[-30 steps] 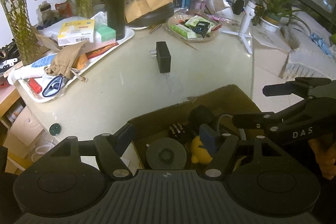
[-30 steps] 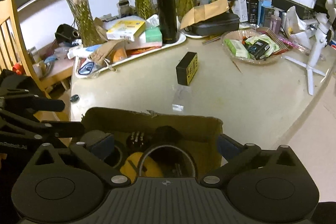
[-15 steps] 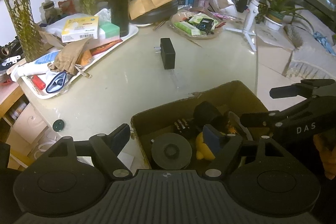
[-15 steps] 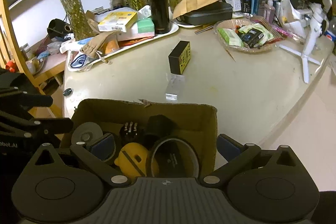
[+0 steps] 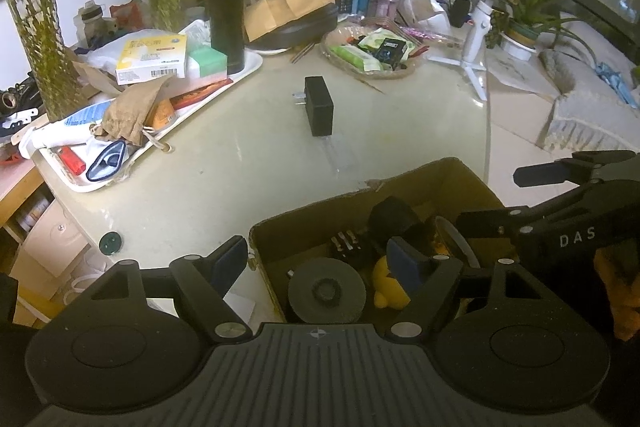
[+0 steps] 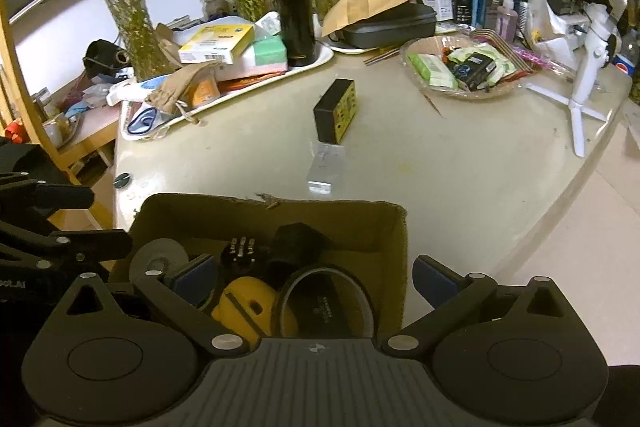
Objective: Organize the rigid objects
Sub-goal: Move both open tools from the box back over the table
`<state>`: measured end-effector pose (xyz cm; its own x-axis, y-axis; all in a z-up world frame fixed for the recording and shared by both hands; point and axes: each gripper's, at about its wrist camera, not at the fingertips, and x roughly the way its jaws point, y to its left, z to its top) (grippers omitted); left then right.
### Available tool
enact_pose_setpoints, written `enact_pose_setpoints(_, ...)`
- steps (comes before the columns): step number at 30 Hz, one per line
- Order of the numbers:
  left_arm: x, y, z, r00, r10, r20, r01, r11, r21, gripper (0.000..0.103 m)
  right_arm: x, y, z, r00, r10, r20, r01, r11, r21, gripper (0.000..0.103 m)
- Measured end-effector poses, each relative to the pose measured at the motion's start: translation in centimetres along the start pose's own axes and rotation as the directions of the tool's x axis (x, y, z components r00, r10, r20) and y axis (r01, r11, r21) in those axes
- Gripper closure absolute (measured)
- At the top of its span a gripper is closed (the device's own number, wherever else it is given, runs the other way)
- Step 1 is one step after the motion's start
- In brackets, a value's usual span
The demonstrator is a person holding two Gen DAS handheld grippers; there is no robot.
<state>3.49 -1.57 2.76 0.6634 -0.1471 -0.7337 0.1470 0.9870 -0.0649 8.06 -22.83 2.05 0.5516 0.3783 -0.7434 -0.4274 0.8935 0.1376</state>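
Only in the left wrist view are two metal prongs seen on the black charger block [image 5: 318,105], which stands upright on the table [image 5: 224,171] beyond the cardboard box [image 5: 420,183]; its yellow label face is shown only in the right wrist view [image 6: 336,110]. The left gripper [image 5: 316,259] is held with fingers apart over the box's left wall. The right gripper [image 6: 316,277] is likewise spread, straddling the box's right wall, nothing gripped.
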Motion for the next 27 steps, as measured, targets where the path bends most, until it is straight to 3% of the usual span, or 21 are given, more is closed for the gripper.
enact_pose_setpoints(27, 1.4, 0.9, 1.6, 0.998, 0.010, 0.054, -0.010, 1.000, 0.004, 0.027, 1.5, -2.0, 1.9, 1.000, -0.013, 0.019, 0.012, 0.998, 0.069, 0.000)
